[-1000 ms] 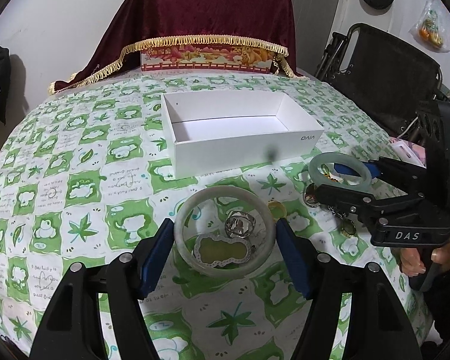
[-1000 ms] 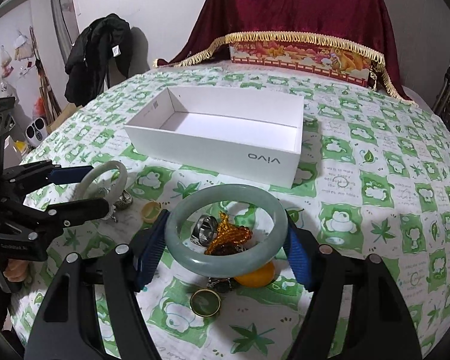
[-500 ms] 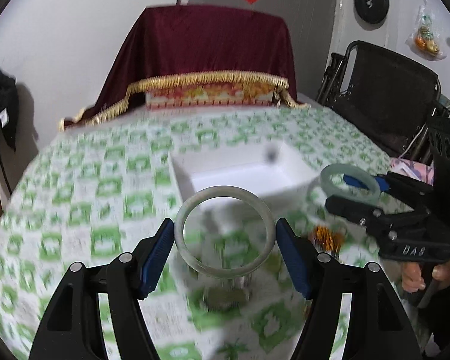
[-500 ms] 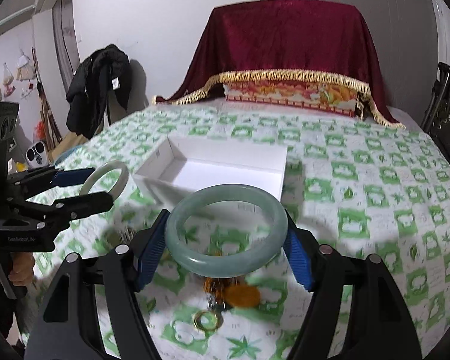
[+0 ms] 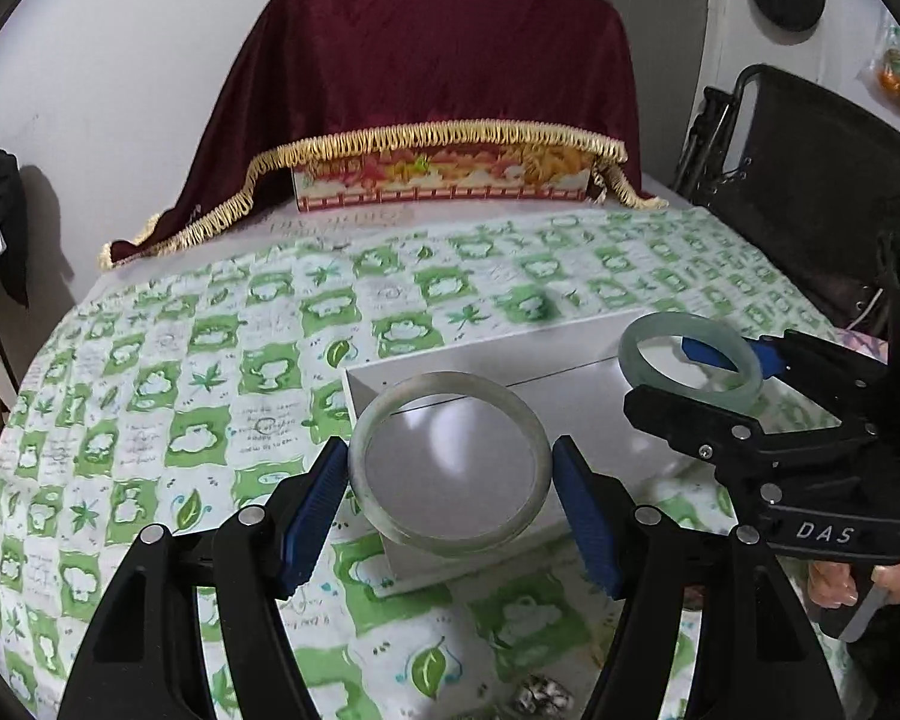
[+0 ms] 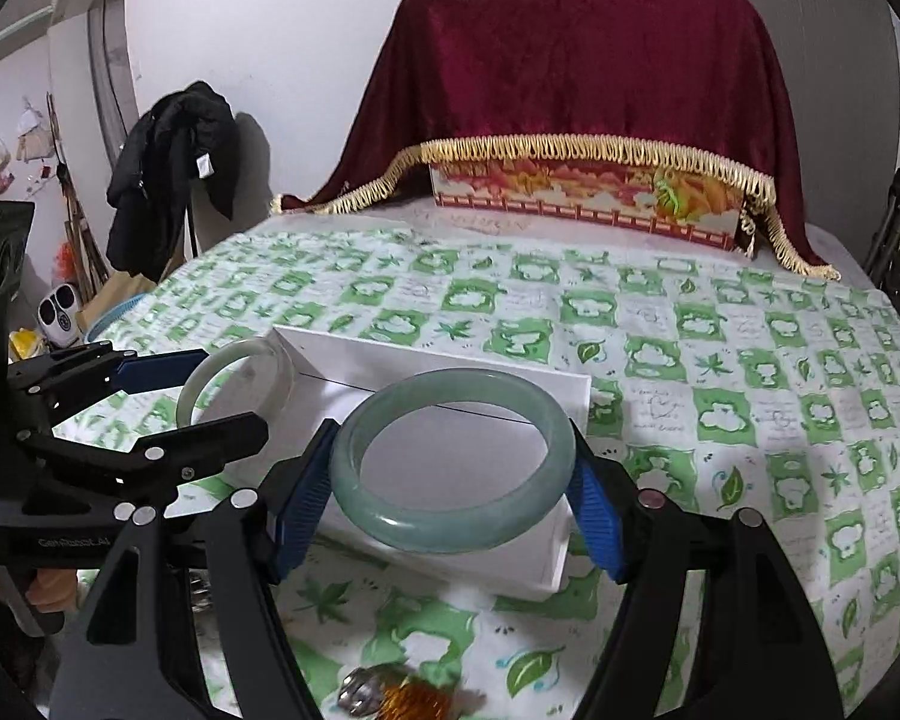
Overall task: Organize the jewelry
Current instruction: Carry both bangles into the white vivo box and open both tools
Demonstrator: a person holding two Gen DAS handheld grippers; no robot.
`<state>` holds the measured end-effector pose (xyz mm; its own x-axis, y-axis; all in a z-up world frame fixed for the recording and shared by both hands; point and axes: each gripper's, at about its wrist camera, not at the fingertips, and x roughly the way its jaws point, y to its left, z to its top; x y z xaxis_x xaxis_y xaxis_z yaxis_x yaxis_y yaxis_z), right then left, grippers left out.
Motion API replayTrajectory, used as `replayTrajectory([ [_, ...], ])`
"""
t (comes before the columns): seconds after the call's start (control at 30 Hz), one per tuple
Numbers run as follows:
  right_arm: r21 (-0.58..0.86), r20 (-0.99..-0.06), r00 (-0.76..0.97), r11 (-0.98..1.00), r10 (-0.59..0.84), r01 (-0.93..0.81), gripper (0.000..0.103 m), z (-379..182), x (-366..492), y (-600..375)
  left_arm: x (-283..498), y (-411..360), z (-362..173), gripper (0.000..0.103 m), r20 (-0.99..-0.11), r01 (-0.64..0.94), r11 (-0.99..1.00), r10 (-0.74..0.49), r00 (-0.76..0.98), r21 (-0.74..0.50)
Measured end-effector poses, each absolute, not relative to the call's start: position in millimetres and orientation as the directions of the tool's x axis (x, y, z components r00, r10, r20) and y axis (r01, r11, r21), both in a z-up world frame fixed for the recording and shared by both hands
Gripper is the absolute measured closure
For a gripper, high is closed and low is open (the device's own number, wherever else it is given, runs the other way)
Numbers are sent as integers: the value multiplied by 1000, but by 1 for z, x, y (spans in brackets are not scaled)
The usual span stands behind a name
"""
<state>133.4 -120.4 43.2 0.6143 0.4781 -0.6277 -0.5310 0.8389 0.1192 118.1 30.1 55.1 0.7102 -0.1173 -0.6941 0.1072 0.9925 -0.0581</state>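
left wrist view: left tongs clamped on pale bangle, right tongs clamped on green bangle, both above white box.

Table, green-checked cloth; white box; draped red box

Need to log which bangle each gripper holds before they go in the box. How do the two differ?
The pale bangle in the left gripper looks thin and whitish, almost translucent. The green bangle in the right gripper is thicker and more deeply coloured. Both are plain rings clamped across their width, level over the white box.
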Motion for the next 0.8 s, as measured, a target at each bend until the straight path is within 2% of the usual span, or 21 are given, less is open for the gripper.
replayTrajectory([
  [0.4,140,-660,570,825,490,-547,33,31,153,-118,132,26,46,33,-709,106,994,-76,701,-2],
  [0.57,140,-625,589,815,513,-562,18,36,145,-120,131,31,39,25,-726,83,997,-56,686,2],
  [0.67,115,-601,623,825,501,-553,18,39,139,-123,126,32,41,22,-717,78,997,-56,695,-2],
  [0.8,154,-556,658,841,508,-518,17,44,137,-138,118,40,47,14,-691,35,999,-23,722,4],
])
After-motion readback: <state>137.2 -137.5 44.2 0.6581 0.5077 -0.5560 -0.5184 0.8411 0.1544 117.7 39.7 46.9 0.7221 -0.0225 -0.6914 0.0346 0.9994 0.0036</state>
